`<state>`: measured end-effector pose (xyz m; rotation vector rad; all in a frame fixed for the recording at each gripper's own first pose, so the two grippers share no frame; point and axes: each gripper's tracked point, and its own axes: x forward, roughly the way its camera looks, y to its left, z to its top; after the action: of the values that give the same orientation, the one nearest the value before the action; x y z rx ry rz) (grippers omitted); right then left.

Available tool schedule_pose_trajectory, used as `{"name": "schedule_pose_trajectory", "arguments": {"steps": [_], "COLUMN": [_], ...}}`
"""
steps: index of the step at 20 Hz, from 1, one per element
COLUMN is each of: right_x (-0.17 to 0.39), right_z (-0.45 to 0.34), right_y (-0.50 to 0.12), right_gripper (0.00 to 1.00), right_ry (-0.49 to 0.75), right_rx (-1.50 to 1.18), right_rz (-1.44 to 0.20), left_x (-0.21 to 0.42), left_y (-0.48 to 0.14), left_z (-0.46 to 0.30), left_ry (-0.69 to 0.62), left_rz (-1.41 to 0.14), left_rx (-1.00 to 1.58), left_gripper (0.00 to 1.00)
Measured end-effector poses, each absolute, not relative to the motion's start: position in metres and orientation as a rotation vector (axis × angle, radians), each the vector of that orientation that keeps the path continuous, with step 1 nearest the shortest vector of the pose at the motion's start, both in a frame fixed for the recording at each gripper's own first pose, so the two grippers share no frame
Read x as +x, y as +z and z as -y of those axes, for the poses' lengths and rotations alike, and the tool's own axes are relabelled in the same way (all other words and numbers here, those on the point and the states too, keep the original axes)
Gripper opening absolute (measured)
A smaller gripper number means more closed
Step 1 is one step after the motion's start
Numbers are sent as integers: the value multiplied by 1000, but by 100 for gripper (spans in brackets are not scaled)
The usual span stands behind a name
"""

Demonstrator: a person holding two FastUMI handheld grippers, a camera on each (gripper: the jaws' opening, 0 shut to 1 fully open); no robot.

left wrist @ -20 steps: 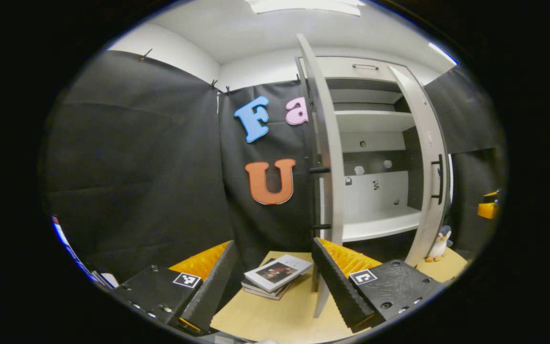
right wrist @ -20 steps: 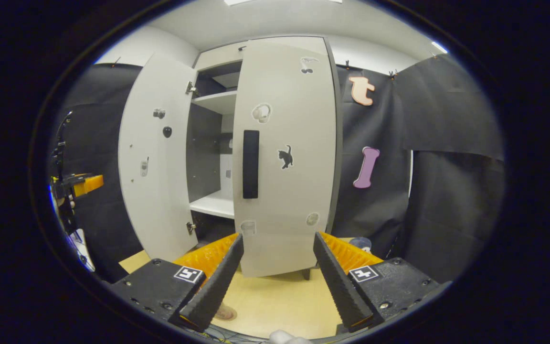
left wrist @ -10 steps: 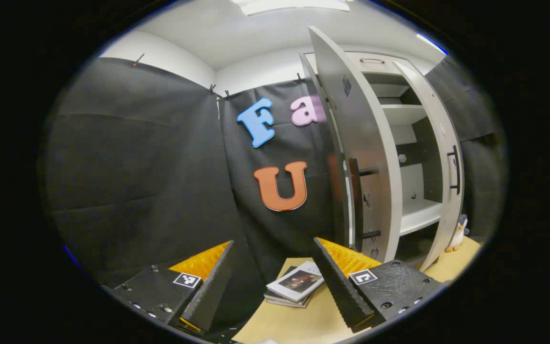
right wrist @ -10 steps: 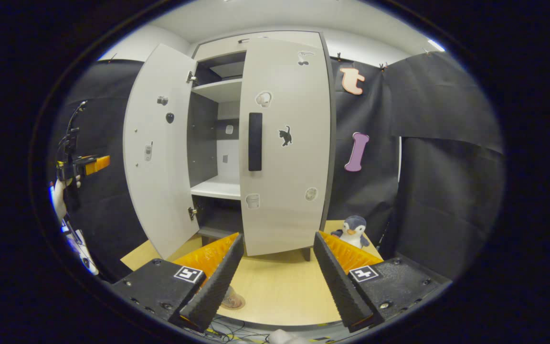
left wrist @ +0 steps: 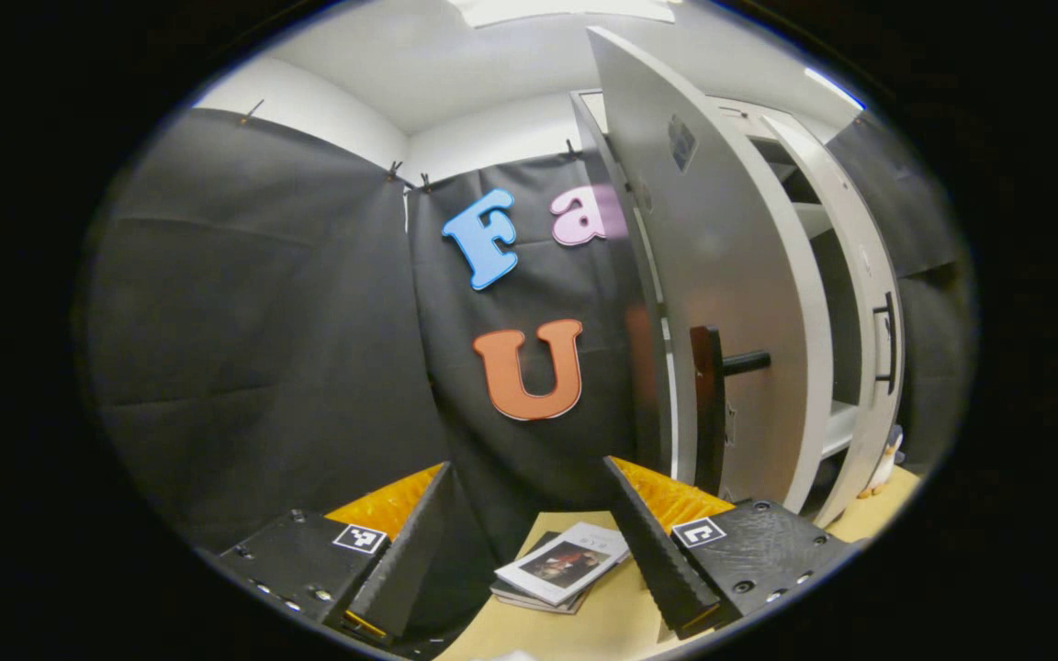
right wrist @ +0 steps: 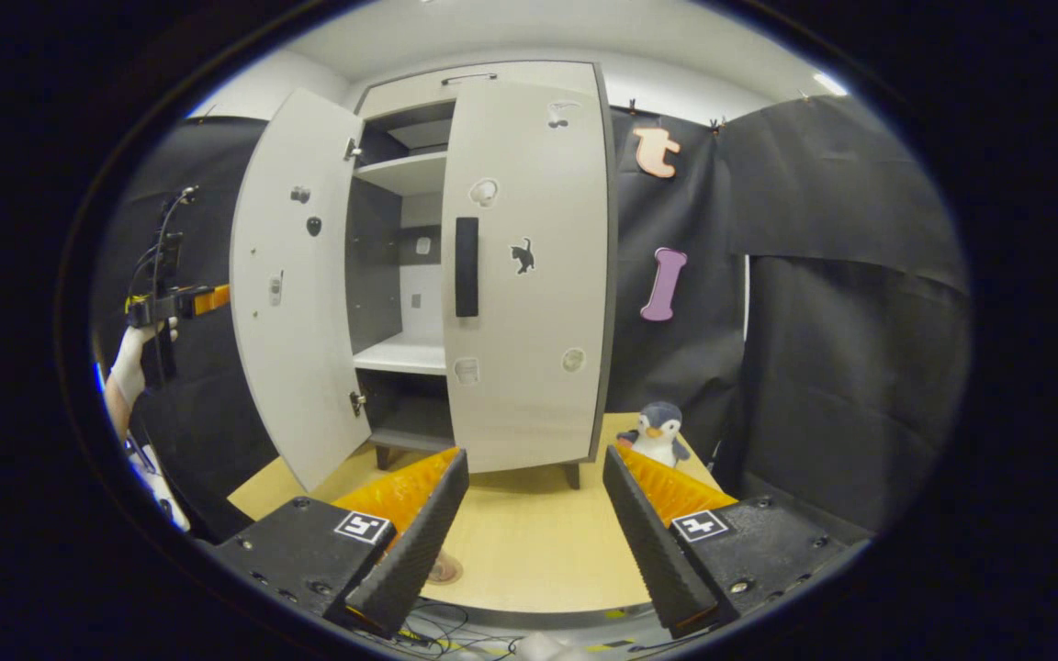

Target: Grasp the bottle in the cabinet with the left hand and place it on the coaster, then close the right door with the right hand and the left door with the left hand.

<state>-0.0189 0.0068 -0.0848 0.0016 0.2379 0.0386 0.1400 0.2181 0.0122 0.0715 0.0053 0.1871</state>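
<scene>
With the right door point(right wrist: 529, 275) nearly shut and the left door point(right wrist: 295, 275) ajar, both closings look unfinished. Both the left gripper point(left wrist: 529, 542) and the right gripper point(right wrist: 529, 542) gape empty. The bottle cannot be made out; the coaster point(right wrist: 444, 569) lies on the tabletop point(right wrist: 529, 551).

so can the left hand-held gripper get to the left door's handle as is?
Probably yes: the left hand-held gripper is open, and the left door stands ajar with its handle facing it, nothing between.

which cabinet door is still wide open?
The left door: it swings far out, its inner face showing and shelves visible beside it. The right door, with the cat sticker, lies almost flush with the cabinet front.
</scene>
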Motion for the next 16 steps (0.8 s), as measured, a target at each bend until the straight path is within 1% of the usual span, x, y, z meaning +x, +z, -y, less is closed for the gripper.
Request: {"name": "schedule_pose_trajectory", "arguments": {"steps": [4,6,7,11,12,13,14,15,16], "right_x": [-19,-19,-18,-14,-12,-11,-9,-8,-7], "right_z": [7,13,15,20,22,23,25,27,29], "right_y": [-85,-85,-86,-87,-87,-85,-84,-83,-83], "right_gripper": [97,97,97,97,97,96,96,97,97], "right_ry": [33,30,32,54,60,65,70,75,79], "right_rx": [17,27,33,40,40,41,40,39,36], "right_rz": [-239,-237,-240,-244,-243,-241,-239,-237,-237], "left_x": [146,148,149,146,145,144,143,142,141], "left_y": [12,16,17,19,20,20,19,18,18], "left_z": [-203,-203,-202,-198,-197,-195,-193,-189,-184], "left_ry": [182,196,200,224,236,245,246,244,241], "left_rz": [-16,-13,-9,-16,-14,-14,-15,-16,-15], "left_rx": [70,105,116,151,153,149,143,136,126], "left_gripper": [97,94,88,88,92,88,92,88,88]}}
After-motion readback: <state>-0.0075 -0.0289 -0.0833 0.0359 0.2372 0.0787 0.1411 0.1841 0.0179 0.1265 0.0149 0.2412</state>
